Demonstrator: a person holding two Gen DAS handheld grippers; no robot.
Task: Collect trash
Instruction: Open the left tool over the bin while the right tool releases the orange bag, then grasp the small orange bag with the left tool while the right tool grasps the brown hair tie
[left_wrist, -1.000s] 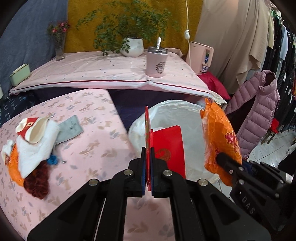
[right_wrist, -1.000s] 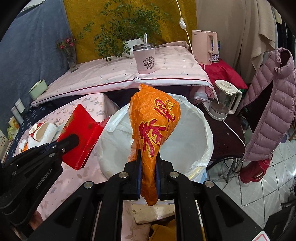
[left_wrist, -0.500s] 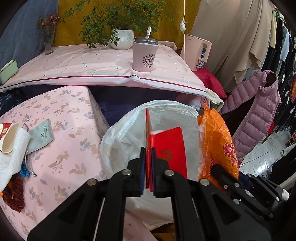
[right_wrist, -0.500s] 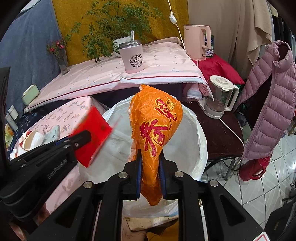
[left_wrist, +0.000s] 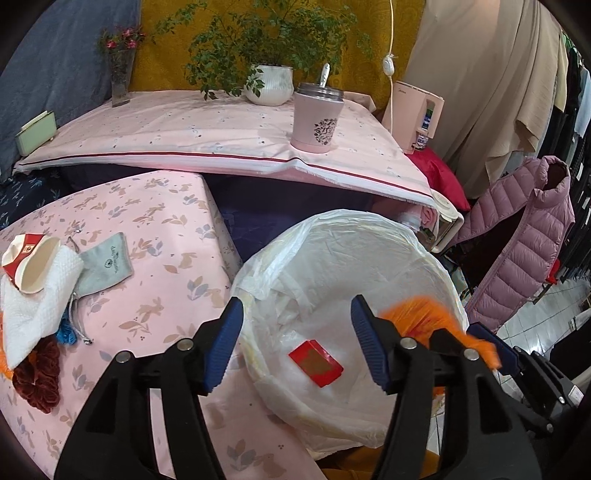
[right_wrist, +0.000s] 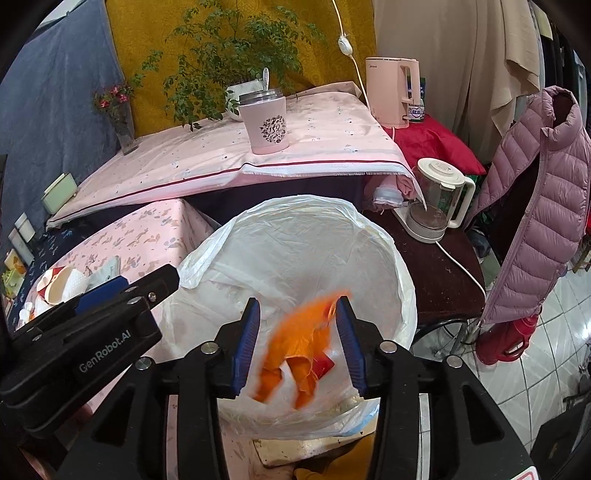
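A bin lined with a white bag (left_wrist: 343, 221) (right_wrist: 369, 229) stands beside the pink floral table (left_wrist: 155, 229). My left gripper (left_wrist: 295, 314) hangs over it, jaws opening with nothing between them. The red envelope (left_wrist: 316, 362) (right_wrist: 325, 366) lies loose inside the bag. My right gripper (right_wrist: 297, 314) is also over the bin, jaws opening. The orange wrapper (right_wrist: 295, 343) is a blur between its pads, dropping free into the bag; it also shows as an orange streak (left_wrist: 421, 314) in the left wrist view. A red-and-white paper cup (left_wrist: 29, 258) rests on a white cloth (left_wrist: 33, 306) at the table's left.
A grey pouch (left_wrist: 107, 262) and a dark red scrunchie (left_wrist: 37, 373) lie by the cup. Behind, a higher table bears a pink tumbler (left_wrist: 316, 122), a potted plant (left_wrist: 267, 88) and a kettle (right_wrist: 391, 92). A blender jug (right_wrist: 436, 199) and a puffer jacket (right_wrist: 535, 221) stand right of the bin.
Both grippers opened. The red envelope left the left jaws and dropped into the bag. The orange wrapper slipped out of the right jaws and is falling.
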